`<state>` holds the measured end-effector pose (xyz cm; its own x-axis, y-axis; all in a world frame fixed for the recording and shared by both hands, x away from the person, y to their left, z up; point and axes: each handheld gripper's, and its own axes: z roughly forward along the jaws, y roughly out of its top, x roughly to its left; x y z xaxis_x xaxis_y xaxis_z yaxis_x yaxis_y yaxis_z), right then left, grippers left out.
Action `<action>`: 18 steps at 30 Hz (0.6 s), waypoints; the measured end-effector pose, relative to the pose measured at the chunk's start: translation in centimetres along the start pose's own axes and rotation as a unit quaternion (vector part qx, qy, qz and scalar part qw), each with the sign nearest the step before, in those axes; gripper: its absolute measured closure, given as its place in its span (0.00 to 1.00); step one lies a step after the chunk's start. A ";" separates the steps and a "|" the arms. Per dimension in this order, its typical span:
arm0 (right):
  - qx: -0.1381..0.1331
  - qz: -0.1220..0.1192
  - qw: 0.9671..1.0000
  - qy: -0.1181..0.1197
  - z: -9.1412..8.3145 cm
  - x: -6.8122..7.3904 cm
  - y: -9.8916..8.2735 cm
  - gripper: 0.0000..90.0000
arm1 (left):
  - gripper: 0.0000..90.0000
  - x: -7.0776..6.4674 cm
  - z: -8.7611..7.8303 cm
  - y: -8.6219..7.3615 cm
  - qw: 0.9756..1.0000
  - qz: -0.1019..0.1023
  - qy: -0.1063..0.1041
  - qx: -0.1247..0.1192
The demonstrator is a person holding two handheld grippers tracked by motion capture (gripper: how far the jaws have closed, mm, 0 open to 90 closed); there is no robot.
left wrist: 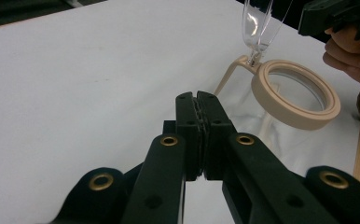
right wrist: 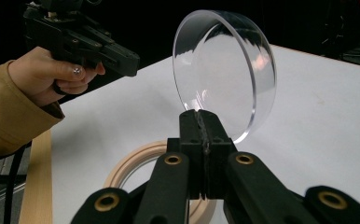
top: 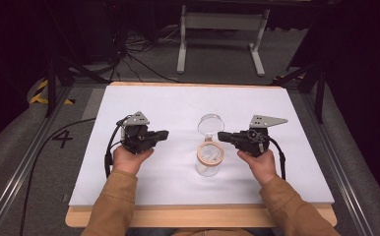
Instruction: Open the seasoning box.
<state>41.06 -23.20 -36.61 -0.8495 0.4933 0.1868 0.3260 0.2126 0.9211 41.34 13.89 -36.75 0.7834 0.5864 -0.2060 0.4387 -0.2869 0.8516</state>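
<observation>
Jar with its clear lid swung open stands mid-tabletop between left gripper and right gripper, both closed, empty, apart from it.

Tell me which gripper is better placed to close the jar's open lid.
Probably the right gripper: its shut tips sit close beside the raised clear lid. The left gripper, also shut, is farther from the jar.
</observation>
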 end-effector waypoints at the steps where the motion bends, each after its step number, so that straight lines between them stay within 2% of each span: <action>1: 0.000 -0.003 1.000 -0.001 -0.1 0.0 0.0 0.99 | 0.98 0.0 0.0 0.0 1.000 0.001 0.000 0.000; 5: 0.004 -0.014 1.000 -0.009 -0.5 0.1 0.2 0.99 | 0.98 0.0 0.1 0.1 1.000 -0.002 -0.002 0.002; 9: 0.002 -0.014 1.000 -0.021 -1.4 -0.2 0.3 0.99 | 0.98 0.1 0.1 0.2 1.000 0.001 0.001 0.001; 13: -0.005 -0.016 0.999 -0.044 -3.2 -1.0 0.6 0.95 | 0.97 0.3 -0.5 0.5 1.000 0.008 0.013 0.008; 16: -0.009 -0.005 0.999 -0.045 -4.7 -1.7 0.8 0.90 | 0.94 0.7 -1.4 0.6 1.000 0.008 0.018 0.014; 18: -0.008 -0.010 0.998 -0.058 -5.6 -2.1 0.9 0.88 | 0.93 1.0 -1.7 0.6 0.999 0.010 0.027 0.022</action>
<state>40.81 -28.80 -34.21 -0.8016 0.5839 0.1287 0.3025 0.2104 0.9296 41.62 15.60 -35.57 0.7684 0.6192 -0.1618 0.4427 -0.3317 0.8330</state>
